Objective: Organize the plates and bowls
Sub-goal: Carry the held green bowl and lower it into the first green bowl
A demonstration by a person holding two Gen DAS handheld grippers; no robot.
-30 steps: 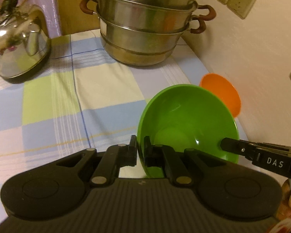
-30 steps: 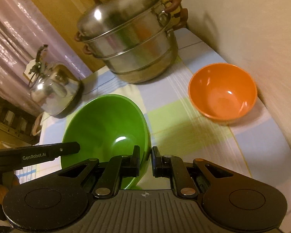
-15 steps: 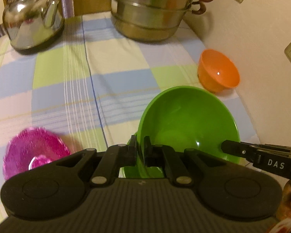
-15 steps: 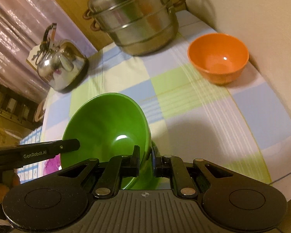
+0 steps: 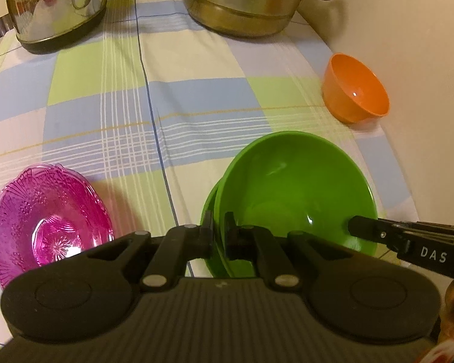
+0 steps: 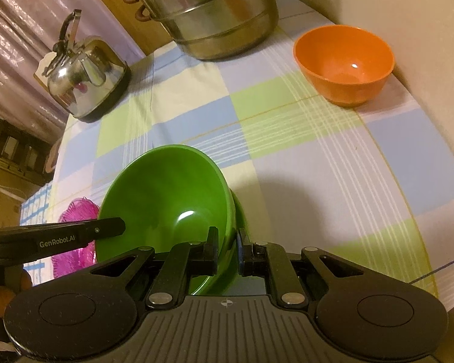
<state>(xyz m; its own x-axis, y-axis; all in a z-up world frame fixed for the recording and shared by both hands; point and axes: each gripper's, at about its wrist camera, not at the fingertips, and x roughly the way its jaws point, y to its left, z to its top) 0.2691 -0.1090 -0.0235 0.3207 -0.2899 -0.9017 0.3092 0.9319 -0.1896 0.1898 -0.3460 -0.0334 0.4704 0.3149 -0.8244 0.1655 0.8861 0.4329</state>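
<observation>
A green bowl (image 5: 293, 193) (image 6: 166, 199) is held tilted by its rim from two sides. My left gripper (image 5: 218, 227) is shut on its near-left rim. My right gripper (image 6: 227, 242) is shut on the opposite rim, and one of its fingers (image 5: 378, 230) shows in the left wrist view. Directly under the held bowl sits a second green bowl (image 5: 207, 204) (image 6: 240, 211), mostly hidden, with only part of its rim showing. An orange bowl (image 5: 357, 90) (image 6: 345, 60) stands by the wall. A pink glass dish (image 5: 48, 220) (image 6: 78, 211) lies to the left.
A steel kettle (image 5: 54, 9) (image 6: 84, 81) and a stacked steel steamer pot (image 5: 248, 3) (image 6: 212, 12) stand at the back of the checked tablecloth (image 5: 166, 106). The wall (image 5: 408, 45) runs along the right side. The table's near-right edge (image 6: 432, 272) is close.
Both grippers carried the green bowl back from the pot and down. The second green bowl has appeared under it, and the pink dish has come into view at the left.
</observation>
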